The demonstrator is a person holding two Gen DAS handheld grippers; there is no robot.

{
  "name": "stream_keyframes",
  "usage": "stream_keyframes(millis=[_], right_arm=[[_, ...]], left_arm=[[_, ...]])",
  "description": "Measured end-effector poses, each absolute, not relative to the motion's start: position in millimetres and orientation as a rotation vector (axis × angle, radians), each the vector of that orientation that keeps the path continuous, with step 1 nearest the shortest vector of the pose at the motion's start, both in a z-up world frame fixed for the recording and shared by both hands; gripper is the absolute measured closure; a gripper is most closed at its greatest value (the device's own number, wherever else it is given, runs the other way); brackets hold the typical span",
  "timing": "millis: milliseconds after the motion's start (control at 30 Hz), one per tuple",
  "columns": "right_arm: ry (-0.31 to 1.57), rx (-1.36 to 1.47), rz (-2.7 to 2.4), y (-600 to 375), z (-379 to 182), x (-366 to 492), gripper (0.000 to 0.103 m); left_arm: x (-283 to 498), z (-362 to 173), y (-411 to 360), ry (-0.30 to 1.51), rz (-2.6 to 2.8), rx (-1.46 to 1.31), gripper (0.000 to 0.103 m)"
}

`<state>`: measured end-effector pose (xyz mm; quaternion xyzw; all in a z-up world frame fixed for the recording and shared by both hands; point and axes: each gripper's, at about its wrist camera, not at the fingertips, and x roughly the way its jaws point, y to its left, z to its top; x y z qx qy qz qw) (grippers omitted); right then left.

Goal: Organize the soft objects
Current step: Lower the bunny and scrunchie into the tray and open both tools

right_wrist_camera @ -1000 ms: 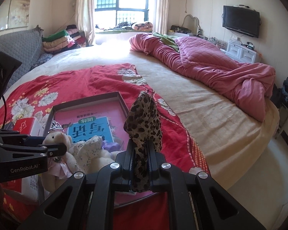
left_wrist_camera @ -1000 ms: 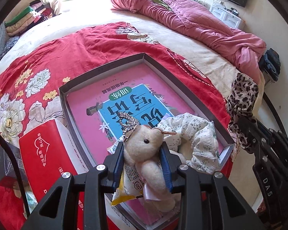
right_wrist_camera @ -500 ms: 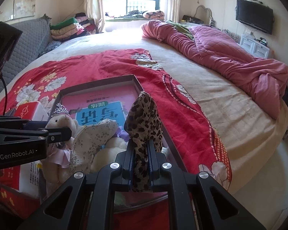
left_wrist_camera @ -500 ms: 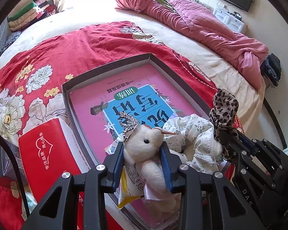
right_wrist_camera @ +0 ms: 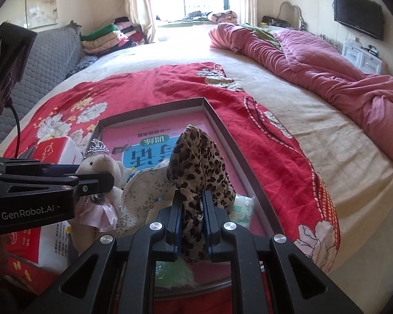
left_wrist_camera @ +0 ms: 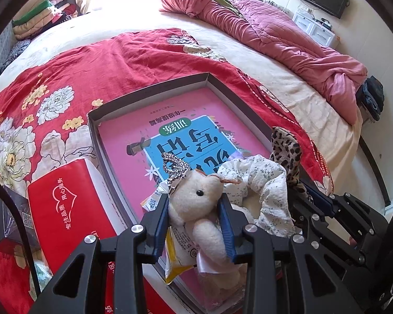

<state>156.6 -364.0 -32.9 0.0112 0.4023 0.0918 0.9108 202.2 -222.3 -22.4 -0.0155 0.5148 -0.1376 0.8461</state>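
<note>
My left gripper [left_wrist_camera: 194, 209] is shut on a cream plush bear [left_wrist_camera: 196, 196] with a small crown, held over the near end of a shallow grey box [left_wrist_camera: 149, 91]. The bear also shows in the right wrist view [right_wrist_camera: 102, 164]. My right gripper [right_wrist_camera: 192, 204] is shut on a leopard-print scrunchie [right_wrist_camera: 196, 162], held over the box's near right part. The scrunchie shows in the left wrist view [left_wrist_camera: 285, 149]. A white floral scrunchie [left_wrist_camera: 259, 178] lies in the box between the two grippers. A pink and blue book [left_wrist_camera: 186, 136] covers the box's floor.
The box sits on a red flowered blanket [left_wrist_camera: 65, 73] on a bed. A red and white tissue pack [left_wrist_camera: 68, 212] lies left of the box. A yellow snack packet [left_wrist_camera: 175, 256] sits under the bear. A pink quilt [right_wrist_camera: 327, 70] is heaped far right.
My right gripper has carried the leopard scrunchie leftward and forward over the box, beside the floral scrunchie. My left gripper still holds the bear in about the same place.
</note>
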Motion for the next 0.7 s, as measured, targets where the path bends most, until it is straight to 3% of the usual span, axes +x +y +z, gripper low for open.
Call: stream_keyframes(millis=[133,267,700], right_arm=[[0.835,0.079,0.225,-365.9,-34.2,156.9,0.080],[0.828,0.146,0.248,-371.2,-33.9,155.9,0.065],[0.744,0.231,0.220,-386.6,-16.3,147.5,0.048]], left_arm=[[202.7,-22.4,-221.4,1.087,-0.290,-0.037,0.067],[203.2,-22.5,-221.4,1.088,-0.295,-0.039,0.067],[202.8,-23.3,-222.8,1.092,-0.330,-0.062,0.066]])
